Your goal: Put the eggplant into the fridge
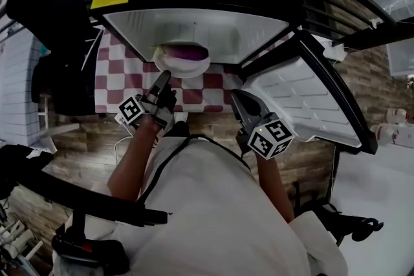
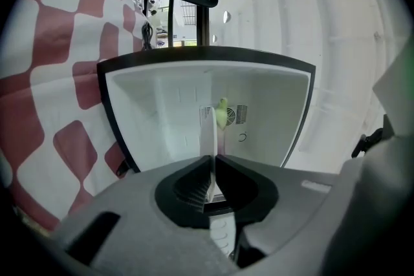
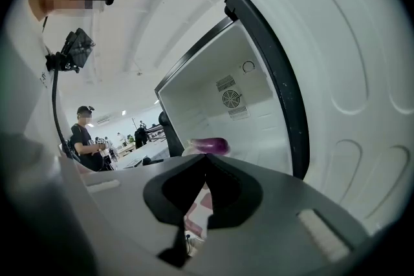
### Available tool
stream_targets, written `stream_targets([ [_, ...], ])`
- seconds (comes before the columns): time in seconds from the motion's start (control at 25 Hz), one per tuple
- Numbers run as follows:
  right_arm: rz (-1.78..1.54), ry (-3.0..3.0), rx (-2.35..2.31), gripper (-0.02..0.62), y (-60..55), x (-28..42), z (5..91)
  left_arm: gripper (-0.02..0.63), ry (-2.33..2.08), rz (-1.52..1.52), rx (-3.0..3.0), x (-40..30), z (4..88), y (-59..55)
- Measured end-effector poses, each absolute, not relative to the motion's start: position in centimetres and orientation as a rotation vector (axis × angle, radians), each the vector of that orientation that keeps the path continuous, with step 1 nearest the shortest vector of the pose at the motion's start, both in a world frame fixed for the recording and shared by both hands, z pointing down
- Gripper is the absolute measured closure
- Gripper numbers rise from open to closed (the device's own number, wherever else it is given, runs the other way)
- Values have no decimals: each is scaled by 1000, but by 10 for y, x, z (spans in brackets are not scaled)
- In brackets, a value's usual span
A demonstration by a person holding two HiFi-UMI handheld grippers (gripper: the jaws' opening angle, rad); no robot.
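Eggplant (image 1: pixel 186 53) lying crosswise on plate (image 1: pixel 183 68), left tongs (image 1: pixel 164 79) clamping rim, right tongs (image 1: pixel 237 99) closed

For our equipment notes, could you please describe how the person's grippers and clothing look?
The left gripper and the right gripper have black jaws on grey bodies; each carries a white cube with black square markers. The person wears a white top.

Person in white with two marker-cubed grippers

A loose white top (image 1: pixel 207 203) has thin dark cords (image 1: pixel 163 171) slanting down it. Above the white top, the left gripper (image 1: pixel 164 76) and right gripper (image 1: pixel 237 96) are black and grey. Each carries a cube of black-and-white square markers, and the right cube (image 1: pixel 272 136) shows a small green light.
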State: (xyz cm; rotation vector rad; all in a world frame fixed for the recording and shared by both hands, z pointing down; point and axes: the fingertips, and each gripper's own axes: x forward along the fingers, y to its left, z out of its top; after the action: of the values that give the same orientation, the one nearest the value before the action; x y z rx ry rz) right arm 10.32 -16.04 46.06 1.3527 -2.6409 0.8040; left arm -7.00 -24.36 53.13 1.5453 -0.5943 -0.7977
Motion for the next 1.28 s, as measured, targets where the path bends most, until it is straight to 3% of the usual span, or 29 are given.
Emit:
stream_targets([
  [1.28,856,-2528,1551,588,-223,71,480,578,-379,-613,1599,-22,550,-344],
])
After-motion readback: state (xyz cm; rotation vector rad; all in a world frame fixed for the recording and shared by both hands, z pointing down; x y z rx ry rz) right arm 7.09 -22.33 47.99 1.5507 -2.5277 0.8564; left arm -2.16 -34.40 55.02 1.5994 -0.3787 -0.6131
